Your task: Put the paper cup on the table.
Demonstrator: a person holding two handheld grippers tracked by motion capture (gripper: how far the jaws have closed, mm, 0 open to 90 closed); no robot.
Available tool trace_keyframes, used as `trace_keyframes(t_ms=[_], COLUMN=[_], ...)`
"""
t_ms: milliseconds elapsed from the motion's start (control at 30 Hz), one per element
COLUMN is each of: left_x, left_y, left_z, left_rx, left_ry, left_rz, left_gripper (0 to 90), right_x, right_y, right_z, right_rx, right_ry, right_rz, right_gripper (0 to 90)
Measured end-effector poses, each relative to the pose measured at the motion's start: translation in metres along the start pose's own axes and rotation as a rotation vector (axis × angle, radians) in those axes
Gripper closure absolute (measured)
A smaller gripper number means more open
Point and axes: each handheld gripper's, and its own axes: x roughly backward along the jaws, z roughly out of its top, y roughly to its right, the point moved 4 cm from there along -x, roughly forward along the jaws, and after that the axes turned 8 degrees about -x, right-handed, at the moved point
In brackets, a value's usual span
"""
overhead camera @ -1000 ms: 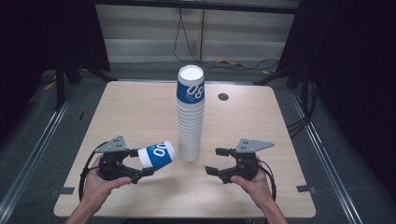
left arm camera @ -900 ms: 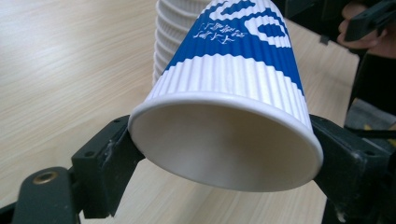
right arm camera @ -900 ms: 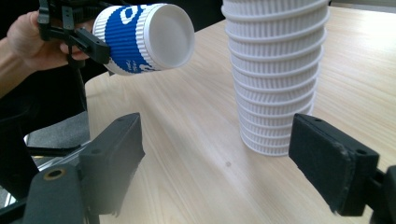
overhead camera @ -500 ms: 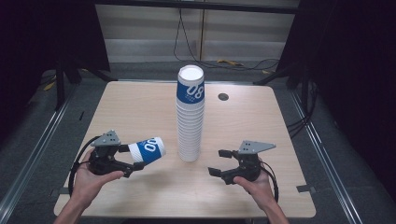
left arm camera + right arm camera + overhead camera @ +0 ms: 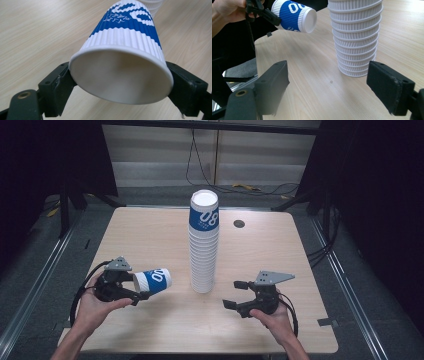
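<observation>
A pale wooden table on a grey floor, dark curtains either side, cables trailing along the back wall. Left hand low at the near left corner, its gripper lying level and pointing right — jaws clamped on the rim end of a blue-and-white cup, held on its side above the wood, base towards the stack. That tall stack of cups stands mid-table, just beyond it. Right gripper hovers near the front right, jaws wide apart and empty, aimed at the stack's foot. A small dark grommet sits farther back.
</observation>
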Motion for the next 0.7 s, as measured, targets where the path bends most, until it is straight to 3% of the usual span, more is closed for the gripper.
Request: trace_keyframes(t_ms=[300,567,700], left_x=[0.0,-0.002,-0.006], left_y=[-0.017,-0.035,-0.04], left_z=[0.002,0.005,0.007], left_rx=[0.004,0.02,0.004], left_ry=[-0.089,-0.187,-0.256], left_rz=[0.023,0.045,0.045], left_gripper=[15.5,15.8,15.8], right_x=[0.0,0.0,-0.001], right_y=[0.001,0.001,0.001], right_z=[0.0,-0.001,-0.001], right_rx=[0.002,0.002,0.002], right_ry=[0.0,-0.004,-0.005], right_rz=[0.0,0.0,0.001], right_gripper=[17.8,17.8,17.8])
